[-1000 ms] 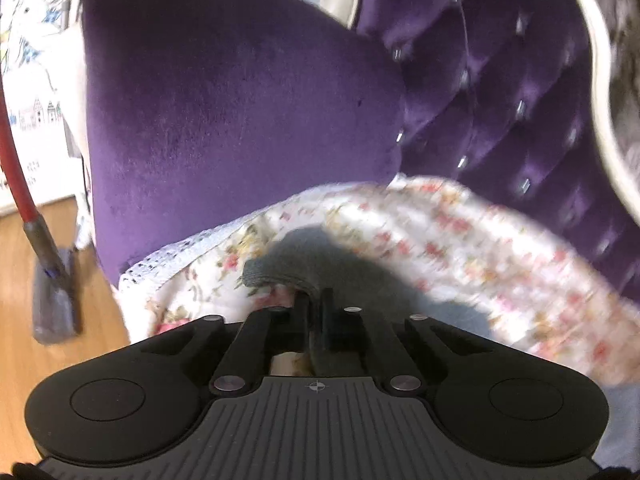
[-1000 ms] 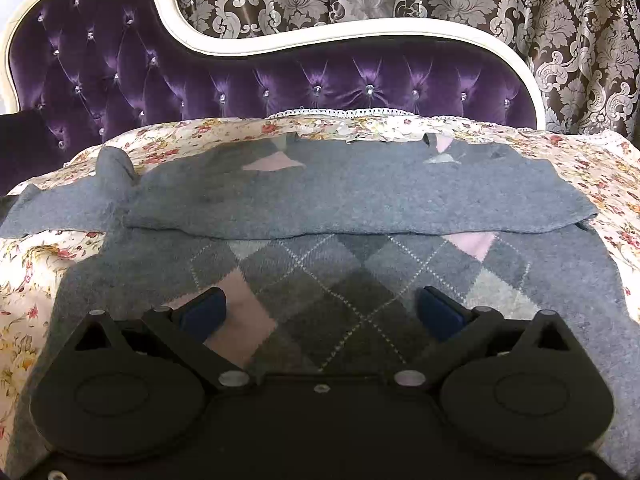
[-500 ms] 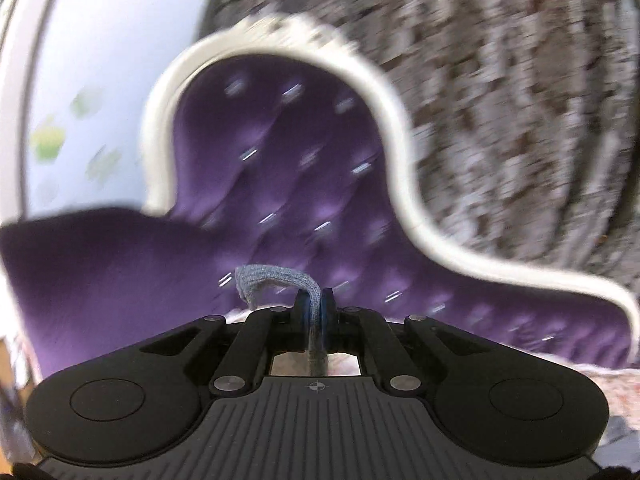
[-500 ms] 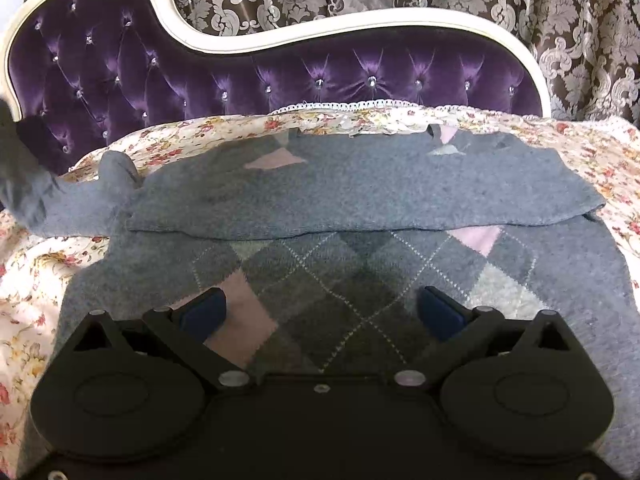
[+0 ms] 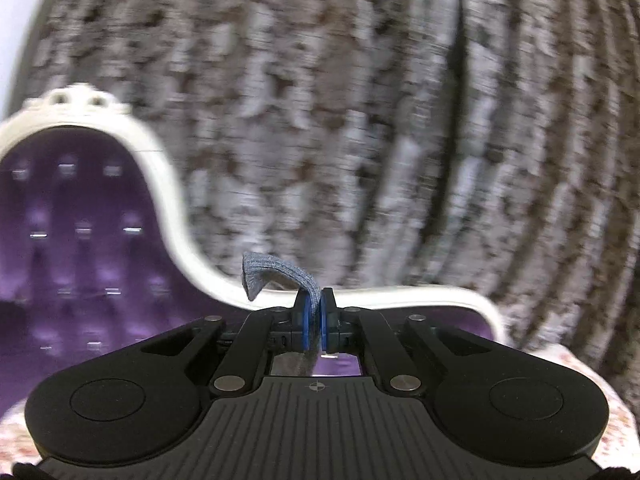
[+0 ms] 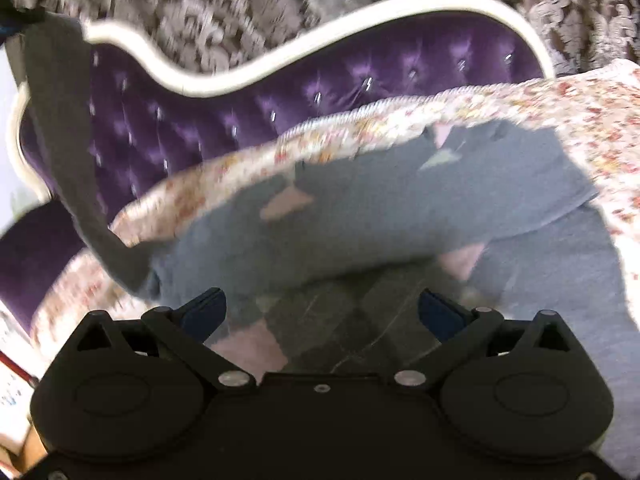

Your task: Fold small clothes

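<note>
A grey argyle sweater (image 6: 400,224) with pink diamonds lies on a floral sheet (image 6: 580,112) over the sofa seat, its top part folded down. My left gripper (image 5: 315,312) is shut on the grey ribbed cuff (image 5: 276,272) of the sweater's sleeve and holds it high in the air. In the right wrist view that sleeve (image 6: 68,128) hangs stretched from the upper left down to the sweater's left shoulder. My right gripper (image 6: 320,312) is open and empty, low over the sweater's front panel.
The purple tufted sofa back (image 6: 360,76) with a white carved frame (image 5: 168,184) rises behind the seat. Patterned brown and silver curtains (image 5: 360,120) hang behind it. A strip of wooden floor (image 6: 16,452) shows at the far left.
My left gripper has lifted the sleeve cuff from the seat high up and swung it rightward. My right gripper has tilted and shifted over the sweater, still open.
</note>
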`<state>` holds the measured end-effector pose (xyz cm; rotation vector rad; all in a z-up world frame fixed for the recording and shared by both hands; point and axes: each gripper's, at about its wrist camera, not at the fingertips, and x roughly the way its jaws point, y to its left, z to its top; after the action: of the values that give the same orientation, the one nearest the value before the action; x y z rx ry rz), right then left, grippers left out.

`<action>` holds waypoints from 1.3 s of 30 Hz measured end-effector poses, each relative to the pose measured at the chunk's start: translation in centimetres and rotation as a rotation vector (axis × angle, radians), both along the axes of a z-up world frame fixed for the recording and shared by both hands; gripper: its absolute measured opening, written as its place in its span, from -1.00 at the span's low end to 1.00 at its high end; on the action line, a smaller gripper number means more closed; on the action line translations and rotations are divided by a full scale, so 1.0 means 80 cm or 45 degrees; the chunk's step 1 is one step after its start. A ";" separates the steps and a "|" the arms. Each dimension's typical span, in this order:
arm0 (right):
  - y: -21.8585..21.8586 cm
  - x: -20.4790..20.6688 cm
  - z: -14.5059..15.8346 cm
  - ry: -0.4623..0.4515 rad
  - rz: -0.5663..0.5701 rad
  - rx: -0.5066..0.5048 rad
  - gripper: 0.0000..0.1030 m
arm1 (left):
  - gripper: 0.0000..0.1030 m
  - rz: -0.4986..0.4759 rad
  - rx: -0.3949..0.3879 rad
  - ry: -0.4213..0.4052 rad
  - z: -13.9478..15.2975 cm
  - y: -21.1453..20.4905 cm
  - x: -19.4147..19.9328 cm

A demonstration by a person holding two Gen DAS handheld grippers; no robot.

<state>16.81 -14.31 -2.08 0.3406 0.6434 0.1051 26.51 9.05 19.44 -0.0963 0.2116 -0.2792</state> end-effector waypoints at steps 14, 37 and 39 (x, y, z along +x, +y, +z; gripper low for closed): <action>-0.072 -0.047 0.006 -0.026 -0.123 -0.073 0.99 | -0.74 -0.342 0.056 0.281 -0.169 -0.223 0.044; -0.099 -0.014 -0.001 -0.044 -0.107 -0.139 0.98 | 0.28 0.040 0.279 0.376 -0.247 -0.093 0.005; -0.102 -0.005 0.001 -0.064 -0.095 -0.158 0.85 | 0.28 0.149 0.294 0.441 -0.268 -0.069 0.006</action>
<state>16.38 -22.47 -2.03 0.2411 0.5840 0.0020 26.98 3.56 -1.97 0.0728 0.5784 -0.1179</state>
